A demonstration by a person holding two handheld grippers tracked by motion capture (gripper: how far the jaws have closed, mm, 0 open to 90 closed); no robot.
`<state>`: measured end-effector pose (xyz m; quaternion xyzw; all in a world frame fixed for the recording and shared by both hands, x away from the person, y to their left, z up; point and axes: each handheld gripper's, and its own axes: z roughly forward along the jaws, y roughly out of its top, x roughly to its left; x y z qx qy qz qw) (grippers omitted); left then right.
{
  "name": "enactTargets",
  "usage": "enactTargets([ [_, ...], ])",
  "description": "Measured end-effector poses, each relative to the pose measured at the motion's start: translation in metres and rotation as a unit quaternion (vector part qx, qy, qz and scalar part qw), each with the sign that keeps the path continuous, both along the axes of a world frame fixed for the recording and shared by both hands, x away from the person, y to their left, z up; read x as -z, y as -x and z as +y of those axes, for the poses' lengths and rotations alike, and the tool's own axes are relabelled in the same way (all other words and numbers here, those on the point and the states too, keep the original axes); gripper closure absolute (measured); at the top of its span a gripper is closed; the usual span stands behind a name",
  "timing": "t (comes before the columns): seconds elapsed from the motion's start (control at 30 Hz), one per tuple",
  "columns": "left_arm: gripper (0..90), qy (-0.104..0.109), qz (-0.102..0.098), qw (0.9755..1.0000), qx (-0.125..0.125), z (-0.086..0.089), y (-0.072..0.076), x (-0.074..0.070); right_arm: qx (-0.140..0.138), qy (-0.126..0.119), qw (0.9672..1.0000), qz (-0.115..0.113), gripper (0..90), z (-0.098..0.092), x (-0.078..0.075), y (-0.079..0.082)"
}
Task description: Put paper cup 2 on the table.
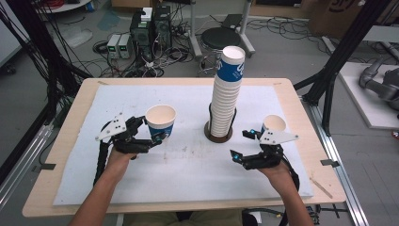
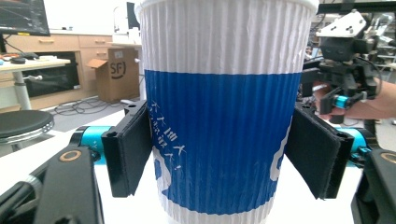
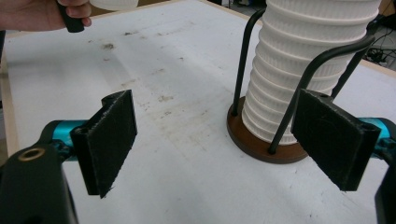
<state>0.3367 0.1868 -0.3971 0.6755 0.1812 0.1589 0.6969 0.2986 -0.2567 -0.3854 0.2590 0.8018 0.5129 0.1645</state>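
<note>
One cup (image 2: 219, 116) | base cropped | left gripper (image 2: 219, 154) clamps it

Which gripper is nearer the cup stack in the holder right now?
Right. The right gripper, jaws open and empty, sits just beside the cup stack on its holder. The left gripper is farther off across the mat, clamped on a single blue-and-white cup.

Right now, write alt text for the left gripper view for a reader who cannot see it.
A ribbed white paper cup with a wide blue band stands upright between the left gripper's two black jaws, whose pads press its sides. Behind it at right, a hand holds the right gripper; at left, a cardboard box sits on the floor.
</note>
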Motion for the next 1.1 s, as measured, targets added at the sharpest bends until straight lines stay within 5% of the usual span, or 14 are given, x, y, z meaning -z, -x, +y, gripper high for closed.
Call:
enactTargets([
  [0.33, 26.5, 0.019, 0.024, 0.9984, -0.048, 0.009, -0.031, 0.001, -0.001, 0.001, 1.0, 0.004, 14.6, 0.003, 0.001, -0.002],
  [0.6, 26.5, 0.015, 0.063, 0.9936, -0.093, 0.017, -0.046, 0.014, 0.001, -0.002, 1.0, 0.005, 14.6, 0.0, 0.001, 0.0],
  [0.87, 26.5, -0.018, 0.086, 0.9897, -0.113, 0.016, -0.056, 0.027, 0.002, 0.0, 1.0, 0.006, 14.6, 0.0, 0.001, 0.001],
  [1.1, 26.8, -0.054, 0.111, 0.9832, -0.134, 0.017, -0.064, 0.038, 0.0, -0.001, 1.0, 0.006, 14.6, 0.0, 0.0, 0.002],
])
